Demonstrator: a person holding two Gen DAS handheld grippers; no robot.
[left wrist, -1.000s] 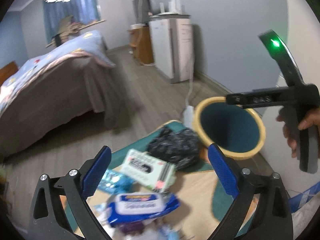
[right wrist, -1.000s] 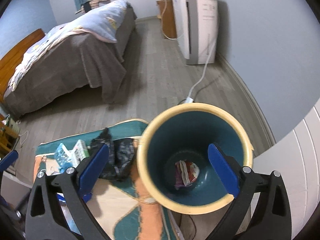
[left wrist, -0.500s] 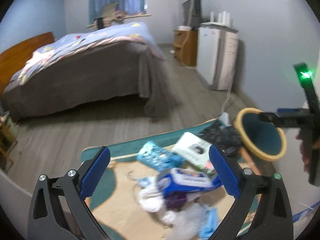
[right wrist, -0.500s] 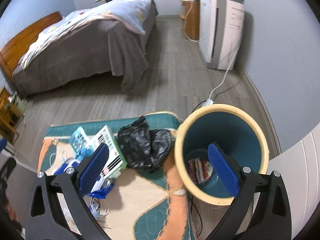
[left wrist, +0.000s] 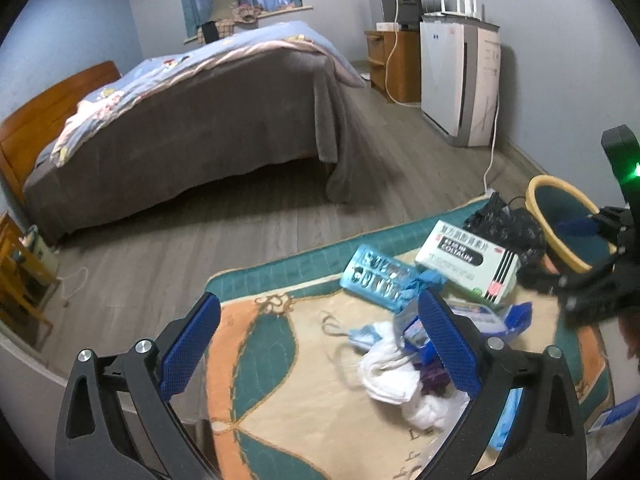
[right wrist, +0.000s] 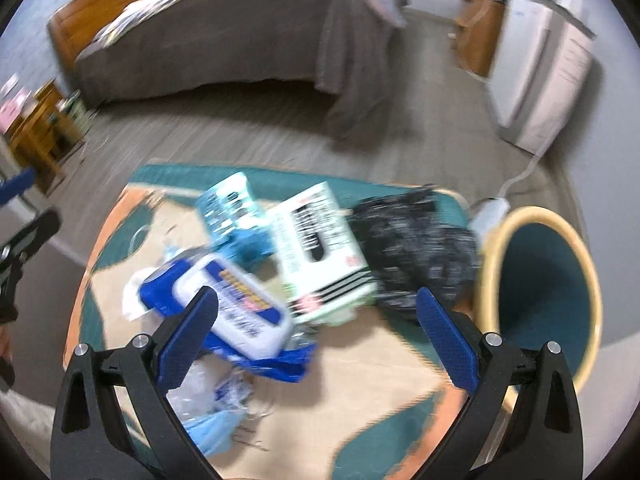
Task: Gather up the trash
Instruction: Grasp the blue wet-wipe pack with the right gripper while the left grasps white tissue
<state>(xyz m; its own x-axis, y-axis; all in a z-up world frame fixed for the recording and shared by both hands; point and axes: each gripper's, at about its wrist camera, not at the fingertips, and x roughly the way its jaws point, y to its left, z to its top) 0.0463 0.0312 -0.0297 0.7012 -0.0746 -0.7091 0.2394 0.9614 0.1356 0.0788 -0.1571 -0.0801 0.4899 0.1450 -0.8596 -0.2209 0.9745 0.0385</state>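
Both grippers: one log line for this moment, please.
left gripper: open, empty | right gripper: open, empty | trash on rug: wipes pack, box, black bag | bin: upright

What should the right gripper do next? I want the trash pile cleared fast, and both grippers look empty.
Probably lower the right gripper onto the blue wipes pack. Its jaws are open and empty, and the pack lies loose on top of the pile on the rug, nearest the fingers. The bin stands just to the right for the drop.
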